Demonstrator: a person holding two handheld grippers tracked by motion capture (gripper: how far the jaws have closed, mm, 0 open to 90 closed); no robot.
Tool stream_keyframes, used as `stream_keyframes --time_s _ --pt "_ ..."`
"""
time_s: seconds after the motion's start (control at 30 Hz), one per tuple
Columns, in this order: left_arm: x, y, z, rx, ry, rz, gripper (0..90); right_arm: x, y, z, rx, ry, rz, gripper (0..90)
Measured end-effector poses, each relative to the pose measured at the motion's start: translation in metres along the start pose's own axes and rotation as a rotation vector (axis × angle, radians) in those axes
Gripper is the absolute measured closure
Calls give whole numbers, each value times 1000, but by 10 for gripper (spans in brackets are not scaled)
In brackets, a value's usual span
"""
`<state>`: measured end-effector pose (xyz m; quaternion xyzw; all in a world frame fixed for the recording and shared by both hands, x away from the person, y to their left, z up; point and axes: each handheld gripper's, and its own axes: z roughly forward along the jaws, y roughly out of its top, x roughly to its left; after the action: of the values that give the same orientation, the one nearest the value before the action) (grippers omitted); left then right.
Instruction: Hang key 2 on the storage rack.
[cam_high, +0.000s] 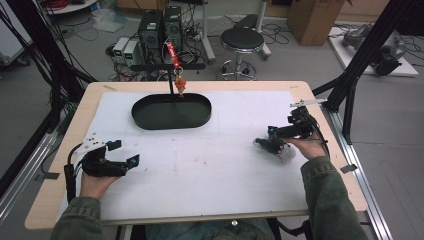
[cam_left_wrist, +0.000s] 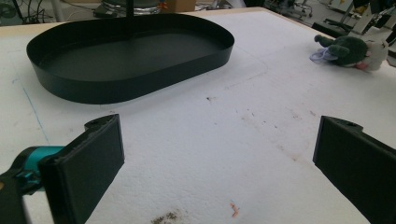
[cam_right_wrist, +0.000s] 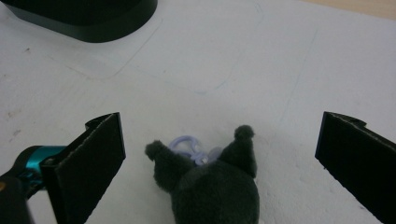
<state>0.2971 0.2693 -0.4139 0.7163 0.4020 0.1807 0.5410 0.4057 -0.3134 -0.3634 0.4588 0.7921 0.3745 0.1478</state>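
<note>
Straddling the plush toy (cam_right_wrist: 215, 186), the right gripper (cam_right_wrist: 219, 154) and left gripper (cam_left_wrist: 219, 158) both have jaws apart.

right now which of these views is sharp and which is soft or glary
High view: even light, small and a bit soft. Left gripper view: black tray crisp, plush toy at the far edge slightly blurred. Right gripper view: plush toy close, fuzzy; white mat washed pale.

Olive-green cuffed sleeves on both forearms. Black two-jaw left gripper (cam_high: 131, 161): flat rectangular matte pads, teal metal fitting behind one jaw, white dotted three-cornered plate on top, black cable looping off. Black two-jaw right gripper (cam_high: 263, 140): same pads, teal fitting, black cable.
</note>
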Motion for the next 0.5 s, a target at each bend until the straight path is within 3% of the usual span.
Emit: stream_keyframes --time_s 0.27,0.37,0.5 --pt "1 0 0 5 2 0 23 -5 -23 7 73 -18 -21 4" --pt "1 0 0 7 1 0 24 -5 -30 7 83 -2 -19 4" --pt "1 0 0 5 3 -3 23 -4 -40 10 113 -24 -53 5"
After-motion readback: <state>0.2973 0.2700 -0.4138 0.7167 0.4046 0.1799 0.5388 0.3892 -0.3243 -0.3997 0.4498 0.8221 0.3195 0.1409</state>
